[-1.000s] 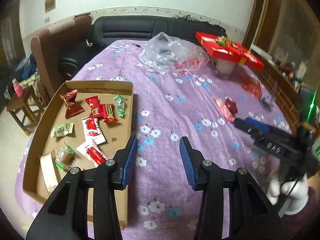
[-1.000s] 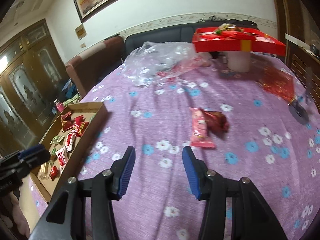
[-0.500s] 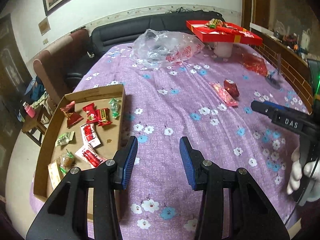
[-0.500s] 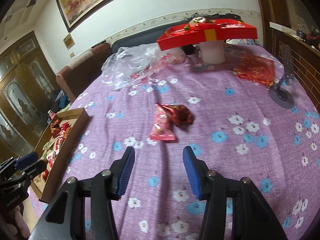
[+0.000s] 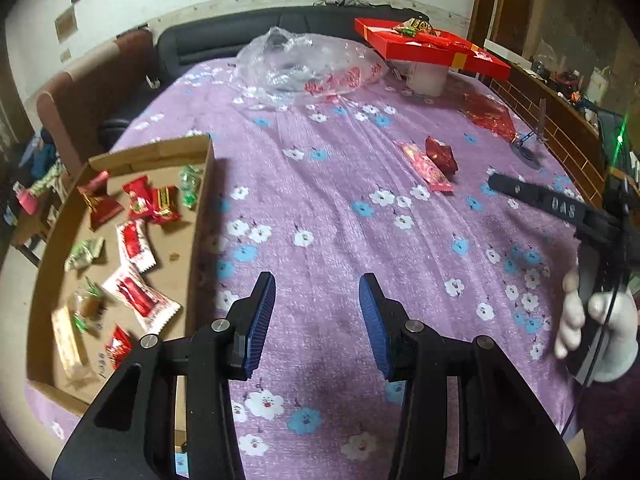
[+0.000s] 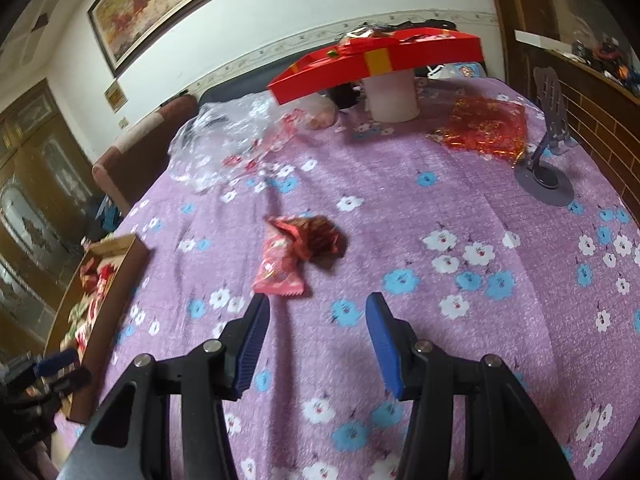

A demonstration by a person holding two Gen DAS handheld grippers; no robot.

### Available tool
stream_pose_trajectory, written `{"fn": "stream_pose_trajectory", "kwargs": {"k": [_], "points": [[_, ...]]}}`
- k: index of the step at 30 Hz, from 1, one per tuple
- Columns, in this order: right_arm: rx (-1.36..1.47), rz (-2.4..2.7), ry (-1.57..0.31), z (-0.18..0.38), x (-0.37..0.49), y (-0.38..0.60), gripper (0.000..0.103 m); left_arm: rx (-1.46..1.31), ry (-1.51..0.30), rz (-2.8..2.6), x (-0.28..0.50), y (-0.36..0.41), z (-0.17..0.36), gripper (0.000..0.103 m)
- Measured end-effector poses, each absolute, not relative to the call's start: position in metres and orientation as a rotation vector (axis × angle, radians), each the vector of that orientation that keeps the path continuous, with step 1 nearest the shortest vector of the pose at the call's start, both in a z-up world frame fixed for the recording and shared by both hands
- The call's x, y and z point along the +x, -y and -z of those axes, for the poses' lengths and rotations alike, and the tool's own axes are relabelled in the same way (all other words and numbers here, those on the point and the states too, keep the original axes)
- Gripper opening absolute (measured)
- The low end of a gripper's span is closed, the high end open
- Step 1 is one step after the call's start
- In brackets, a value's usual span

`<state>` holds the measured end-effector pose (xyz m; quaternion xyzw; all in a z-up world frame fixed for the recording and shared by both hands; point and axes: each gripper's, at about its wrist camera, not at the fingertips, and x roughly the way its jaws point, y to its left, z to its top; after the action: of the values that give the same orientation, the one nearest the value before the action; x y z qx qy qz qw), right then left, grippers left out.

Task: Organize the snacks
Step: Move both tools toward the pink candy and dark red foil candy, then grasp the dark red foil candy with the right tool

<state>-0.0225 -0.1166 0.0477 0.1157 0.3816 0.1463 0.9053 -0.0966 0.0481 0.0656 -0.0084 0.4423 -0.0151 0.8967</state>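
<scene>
A pink snack packet (image 6: 278,266) and a dark red foil snack (image 6: 318,238) lie together on the purple flowered tablecloth (image 6: 460,220). My right gripper (image 6: 316,308) is open and empty, just short of the pink packet. Both snacks also show in the left wrist view: pink packet (image 5: 425,168), dark red snack (image 5: 441,154). My left gripper (image 5: 316,294) is open and empty over the cloth, right of a cardboard tray (image 5: 200,200) holding several wrapped snacks. The right gripper (image 5: 560,208) appears at the right there.
A red gift box (image 6: 380,60) sits on a white cup (image 6: 392,94) at the back. A clear plastic bag (image 6: 232,140), a red foil bag (image 6: 486,126) and a grey phone stand (image 6: 546,160) lie around it. A dark sofa (image 5: 248,36) stands behind the table.
My right gripper has moved forward toward the two loose snacks, which now lie close before its fingers. My left gripper has turned slightly right and stayed open by the tray.
</scene>
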Motion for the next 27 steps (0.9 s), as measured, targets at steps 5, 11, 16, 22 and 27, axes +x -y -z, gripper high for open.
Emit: {"fn": "stream_pose_trajectory", "kwargs": {"k": [5,11,16,22,27], "points": [[0.32,-0.307,-0.796,-0.05,0.007,0.123,0.053,-0.057,-0.932,0.051,-0.096,-0.052,-0.061,0.042],[0.431,-0.317,-0.836,-0.047,0.054,0.118,0.064,-0.082,-0.931,0.059,-0.097,-0.058,-0.063,0.042],[0.426,-0.296,-0.908,-0.035,0.084,0.101,0.064,-0.094,-0.938,0.06,-0.097,-0.062,-0.061,0.042],[0.391,-0.295,-0.976,-0.017,0.087,0.083,0.064,-0.101,-0.955,0.075,-0.094,-0.061,-0.057,0.042],[0.309,-0.301,-0.948,-0.019,0.073,0.084,0.042,-0.121,-0.97,0.096,-0.092,-0.06,-0.054,0.042]]}}
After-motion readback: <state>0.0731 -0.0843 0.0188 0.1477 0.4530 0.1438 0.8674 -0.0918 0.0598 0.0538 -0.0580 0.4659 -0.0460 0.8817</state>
